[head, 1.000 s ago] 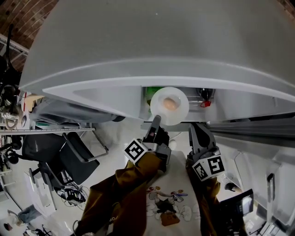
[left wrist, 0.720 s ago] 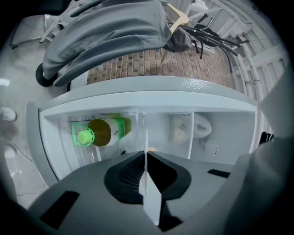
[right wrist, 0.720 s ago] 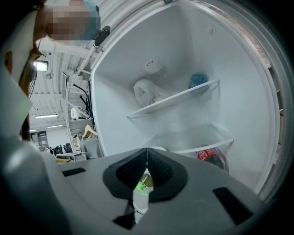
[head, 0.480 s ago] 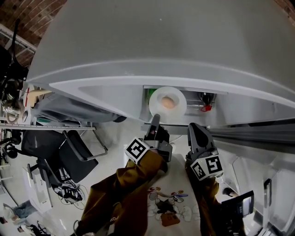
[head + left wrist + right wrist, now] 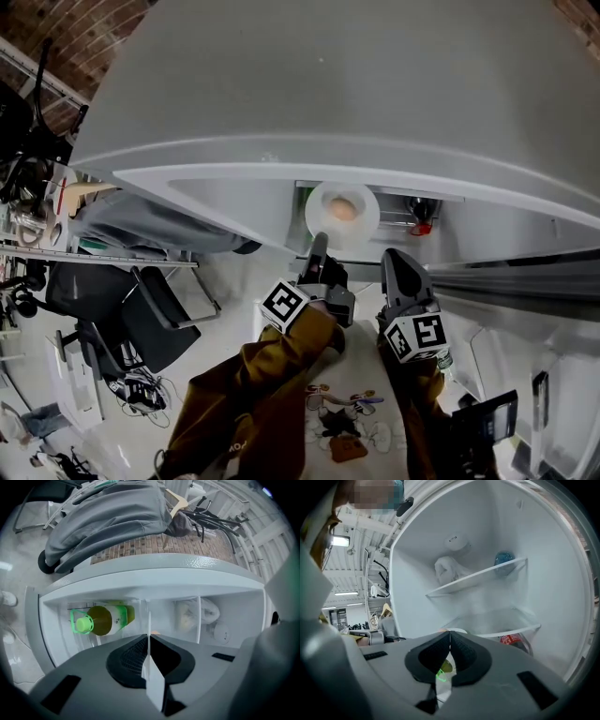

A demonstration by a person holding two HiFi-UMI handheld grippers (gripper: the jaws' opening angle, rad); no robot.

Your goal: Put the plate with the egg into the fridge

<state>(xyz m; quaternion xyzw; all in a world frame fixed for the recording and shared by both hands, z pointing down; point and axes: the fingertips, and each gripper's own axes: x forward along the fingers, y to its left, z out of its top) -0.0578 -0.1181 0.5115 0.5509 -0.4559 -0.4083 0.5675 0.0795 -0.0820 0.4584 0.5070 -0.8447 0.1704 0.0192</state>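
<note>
Jaws of the left gripper point(image 5: 149, 638) are clamped on the thin rim of the white plate point(image 5: 153, 682), seen edge-on between them. Beside it, the right gripper point(image 5: 450, 634) has its jaws pressed together with nothing in them. The plate carries the egg point(image 5: 343, 210) at the open fridge point(image 5: 440, 536); farther in lies a green bottle point(image 5: 105, 619).

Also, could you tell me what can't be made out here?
Egg: left gripper view, mostly behind jaws and edge-on plate.
What the plate rests on: head view, plate covers it.
Red bottle: right gripper view, half behind right gripper.
Green bottle label: left gripper view, too small.
</note>
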